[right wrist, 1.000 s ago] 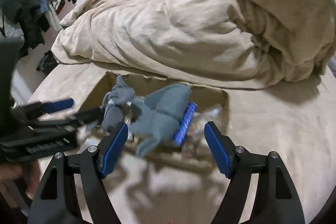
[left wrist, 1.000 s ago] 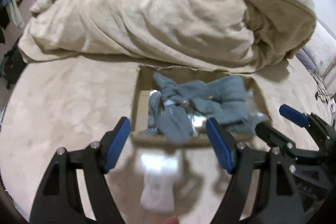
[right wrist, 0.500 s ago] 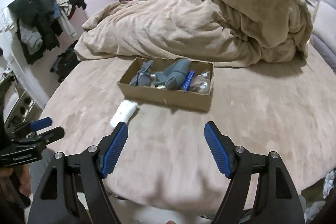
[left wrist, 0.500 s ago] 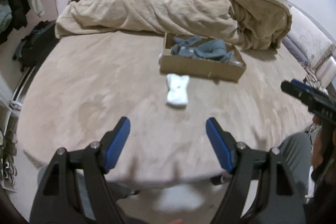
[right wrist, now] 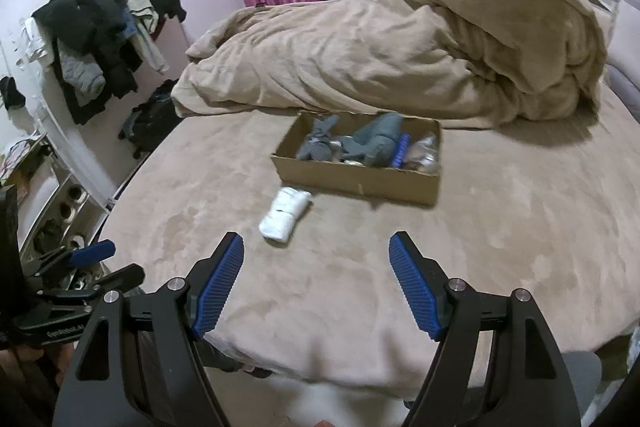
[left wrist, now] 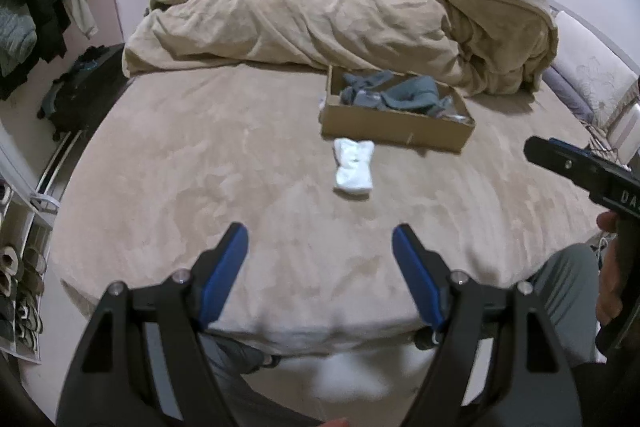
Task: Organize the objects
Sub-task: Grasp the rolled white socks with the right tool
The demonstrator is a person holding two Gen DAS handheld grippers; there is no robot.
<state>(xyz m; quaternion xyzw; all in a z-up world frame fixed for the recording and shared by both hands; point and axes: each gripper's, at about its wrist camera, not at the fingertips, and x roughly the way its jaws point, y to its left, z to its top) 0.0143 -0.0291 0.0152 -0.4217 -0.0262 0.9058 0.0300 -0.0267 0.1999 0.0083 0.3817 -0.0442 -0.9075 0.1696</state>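
Observation:
A shallow cardboard box (left wrist: 396, 129) (right wrist: 356, 179) sits on the tan bed, holding grey cloths (left wrist: 408, 95) (right wrist: 376, 141), a blue comb-like piece (right wrist: 401, 150) and crinkled plastic. A folded white sock bundle (left wrist: 354, 167) (right wrist: 285, 213) lies on the bed just in front of the box. My left gripper (left wrist: 320, 239) hovers open and empty over the bed's near edge, well short of the bundle. My right gripper (right wrist: 316, 247) is likewise open and empty, back from the box. Each gripper shows at the side of the other's view.
A big beige duvet (left wrist: 340, 23) is heaped behind the box. Dark clothes hang on a rack (right wrist: 108, 35) at the left, with a black bag (left wrist: 76, 95) on the floor and a shoe shelf (left wrist: 16, 267) below. The person's grey-trousered legs (left wrist: 568, 291) are at the bed's edge.
Both grippers pulled back and up from right over the box to the bed's near edge; the box and white bundle now look far off. Both stayed open throughout.

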